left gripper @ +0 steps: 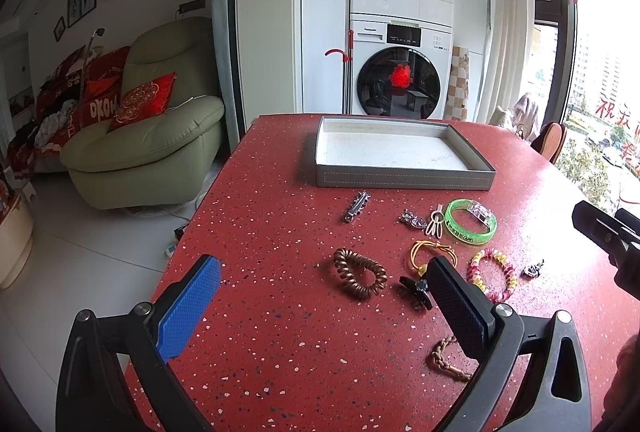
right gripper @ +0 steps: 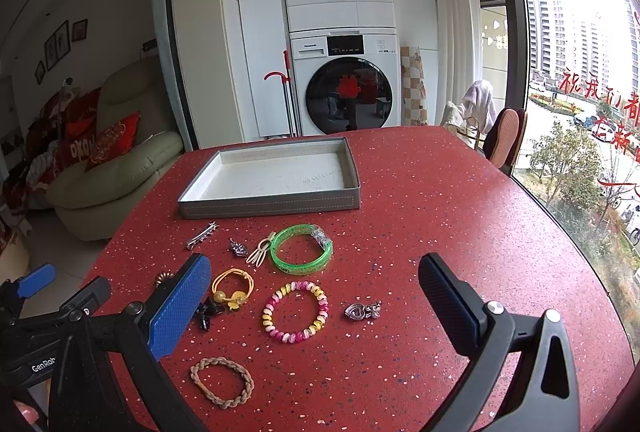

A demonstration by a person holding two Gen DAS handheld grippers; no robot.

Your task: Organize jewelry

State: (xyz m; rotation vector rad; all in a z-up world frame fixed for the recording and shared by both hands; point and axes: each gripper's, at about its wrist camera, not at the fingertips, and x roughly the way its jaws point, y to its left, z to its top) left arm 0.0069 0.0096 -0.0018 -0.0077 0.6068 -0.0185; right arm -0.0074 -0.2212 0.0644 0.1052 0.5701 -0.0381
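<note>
Both the left gripper [left gripper: 326, 286] and right gripper [right gripper: 316, 290] hover spread wide and empty above the red speckled table [right gripper: 440, 200], where bracelets, hair ties and clips lie scattered just before the grey tray [right gripper: 272, 204].

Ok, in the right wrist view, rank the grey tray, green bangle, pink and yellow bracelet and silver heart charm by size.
1. grey tray
2. green bangle and pink and yellow bracelet: look alike, bracelet nearer the camera, so unranked
3. silver heart charm

Shallow grey rectangular tray with white lining [right gripper: 272, 202] sits ahead of the right claw [right gripper: 316, 306], holding nothing; between its wide-set fingers lie a pink-and-yellow beaded bracelet [right gripper: 295, 311], silver heart charm [right gripper: 362, 310], translucent green bangle [right gripper: 302, 249] and tan braided band [right gripper: 222, 382].
</note>
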